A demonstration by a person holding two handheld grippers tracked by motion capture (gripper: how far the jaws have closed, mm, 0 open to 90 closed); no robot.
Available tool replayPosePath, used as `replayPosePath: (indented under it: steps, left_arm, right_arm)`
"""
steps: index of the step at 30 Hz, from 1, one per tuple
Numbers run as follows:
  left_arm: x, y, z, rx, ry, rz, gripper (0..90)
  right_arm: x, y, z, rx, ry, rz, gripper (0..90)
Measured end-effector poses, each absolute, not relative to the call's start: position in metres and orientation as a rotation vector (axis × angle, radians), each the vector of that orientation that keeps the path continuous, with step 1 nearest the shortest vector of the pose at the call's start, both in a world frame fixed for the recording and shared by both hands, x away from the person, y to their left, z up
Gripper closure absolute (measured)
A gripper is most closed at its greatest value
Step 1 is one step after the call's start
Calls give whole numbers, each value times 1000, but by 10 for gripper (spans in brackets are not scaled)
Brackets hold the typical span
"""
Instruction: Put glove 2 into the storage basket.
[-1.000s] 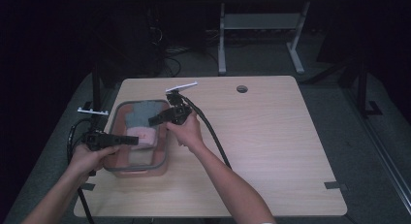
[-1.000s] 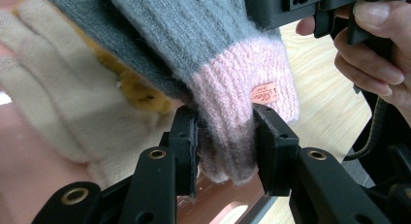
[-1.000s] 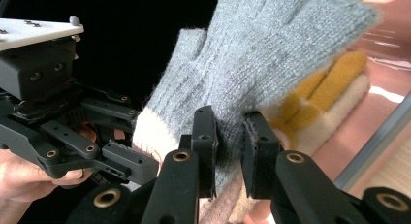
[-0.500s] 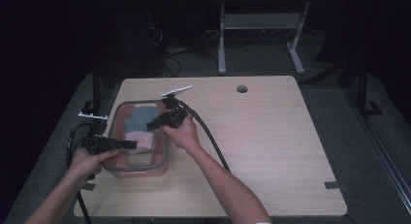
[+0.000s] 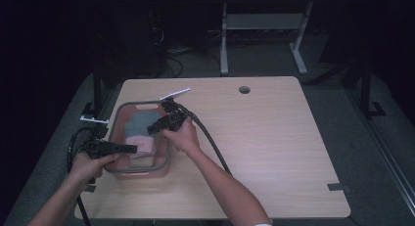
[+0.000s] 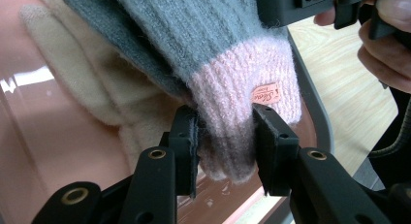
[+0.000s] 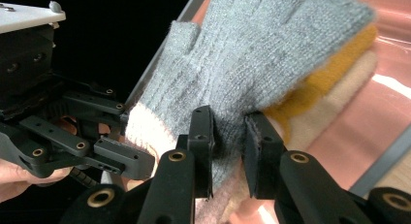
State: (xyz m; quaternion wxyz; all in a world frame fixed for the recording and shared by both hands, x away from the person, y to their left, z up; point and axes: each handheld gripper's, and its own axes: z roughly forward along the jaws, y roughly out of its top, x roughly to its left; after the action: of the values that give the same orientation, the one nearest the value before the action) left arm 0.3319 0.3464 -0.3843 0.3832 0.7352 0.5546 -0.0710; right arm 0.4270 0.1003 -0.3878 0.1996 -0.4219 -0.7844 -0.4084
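Note:
A clear pink container point(image 5: 116, 133) with a grey rim stands on the left of the table. In it lies a grey knit glove point(image 5: 142, 122) with a pink cuff, on top of a cream glove point(image 6: 82, 83) and a mustard one point(image 7: 320, 78). My left gripper point(image 5: 129, 148) reaches in from the left. Its jaws are shut on the pink cuff point(image 6: 242, 88), just below a small tag. My right gripper point(image 5: 151, 129) comes in from the right and pinches a fold of the grey glove point(image 7: 271, 54) near the palm. Its jaws have just been opening a little, with the fabric still between the pads.
The wooden table point(image 5: 274, 152) stretches to the right, with a round cable hole point(image 5: 244, 89) near its far edge. A thick black cable point(image 5: 210, 143) trails along the right forearm. Desk legs point(image 5: 224, 40) stand on the dark floor behind.
The right gripper has shifted slightly left and nearer over the container. The left gripper has stayed almost where it was, still on the cuff.

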Motion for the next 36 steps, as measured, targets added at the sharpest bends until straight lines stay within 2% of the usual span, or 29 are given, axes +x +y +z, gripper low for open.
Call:
replayPosePath:
  steps: [13,24,36]
  left_arm:
    - [333,348,-399,1902,1486,-173,634]
    - [336,345,-389,1942,1479,-107,527]
    - [336,347,-376,1961,1490,-53,508]
  right_arm:
    - [428,95,-384,-1212,-2210,-1160,736]
    - [426,86,-375,-1189,-2220,-1190,724]
    - [425,69,-371,-1191,-2194,-1223,700]
